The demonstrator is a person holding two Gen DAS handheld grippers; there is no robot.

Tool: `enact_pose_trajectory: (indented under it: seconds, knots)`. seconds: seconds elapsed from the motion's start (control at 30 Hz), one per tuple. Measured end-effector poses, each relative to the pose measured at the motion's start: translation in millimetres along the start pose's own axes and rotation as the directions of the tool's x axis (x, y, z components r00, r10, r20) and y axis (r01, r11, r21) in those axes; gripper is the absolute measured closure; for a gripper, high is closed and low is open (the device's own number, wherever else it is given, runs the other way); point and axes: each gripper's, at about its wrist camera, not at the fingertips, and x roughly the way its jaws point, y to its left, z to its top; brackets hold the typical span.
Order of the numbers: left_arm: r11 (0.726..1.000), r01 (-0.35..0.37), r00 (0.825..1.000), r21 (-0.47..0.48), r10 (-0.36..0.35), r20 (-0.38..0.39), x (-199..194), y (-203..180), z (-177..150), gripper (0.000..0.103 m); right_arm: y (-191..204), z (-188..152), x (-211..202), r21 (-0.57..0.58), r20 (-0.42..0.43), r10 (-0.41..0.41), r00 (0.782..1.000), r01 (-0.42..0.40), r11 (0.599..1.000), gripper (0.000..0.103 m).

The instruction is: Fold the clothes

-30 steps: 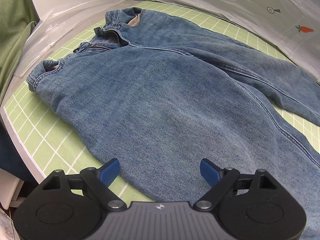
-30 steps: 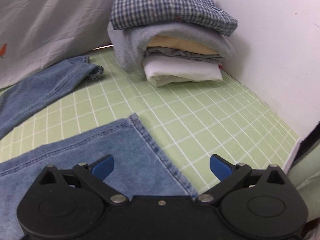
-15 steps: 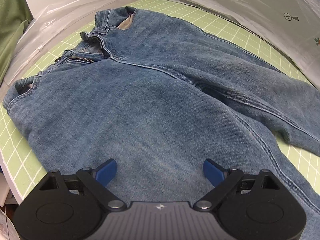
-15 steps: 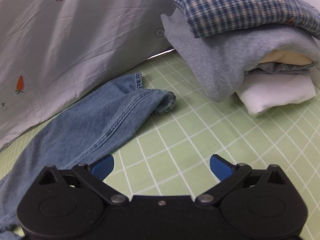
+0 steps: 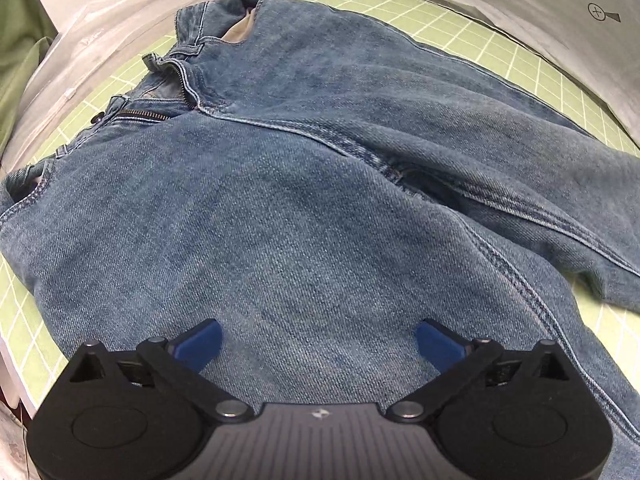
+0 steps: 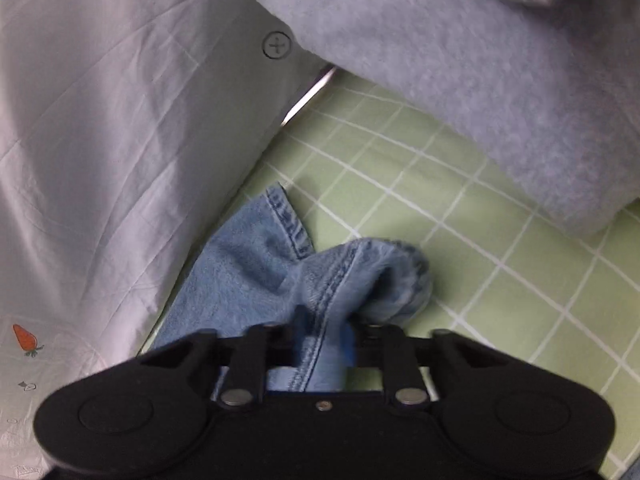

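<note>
Blue jeans (image 5: 312,184) lie spread on the green grid mat (image 5: 480,40), waistband and open zipper at the far left, legs running right. My left gripper (image 5: 318,342) is open, its blue fingertips (image 5: 200,340) hovering low over the thigh of the near leg. In the right wrist view my right gripper (image 6: 322,344) is shut on the bunched hem of the far jeans leg (image 6: 328,280), which lies on the mat (image 6: 500,280) beside the white sheet.
A white sheet with printed marks and a carrot (image 6: 100,140) borders the mat at the back. A stack of folded clothes, a grey-blue fleece (image 6: 480,80) hanging lowest, sits close beyond the right gripper. Clear plastic (image 5: 80,52) lies left of the waistband.
My right gripper moved forward to the far leg's hem and closed on it. My left gripper moved forward over the jeans toward the waist, staying open.
</note>
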Motion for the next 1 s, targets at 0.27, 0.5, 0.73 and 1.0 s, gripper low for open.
enact_pose_trajectory:
  seconds: [0.27, 0.5, 0.73, 1.0]
  knots:
    - [1.000, -0.001, 1.000, -0.010, 0.002, 0.015, -0.7, 4.0, -0.1, 0.000, 10.7, -38.8, -107.0, -0.341, 0.241, 0.014, 0.970, 0.071, 0.937, 0.093]
    - [1.000, -0.004, 1.000, -0.017, 0.004, 0.007, 0.8, 5.5, 1.7, 0.000, -77.9, -60.6, -100.0, -0.130, 0.047, -0.234, 0.971, 0.238, 0.963, 0.052]
    - [0.999, -0.010, 1.000, -0.032, 0.010, 0.000, 0.8, 3.4, 2.0, 0.000, -75.4, -47.6, -102.2, -0.155, 0.077, -0.197, 0.977, 0.207, 0.966, 0.048]
    - [0.999, -0.011, 1.000, -0.045, 0.011, -0.007, 0.1, 3.9, 1.7, 0.000, 8.6, -9.1, -42.8, -0.421, 0.176, -0.112, 0.978, 0.178, 0.890, 0.022]
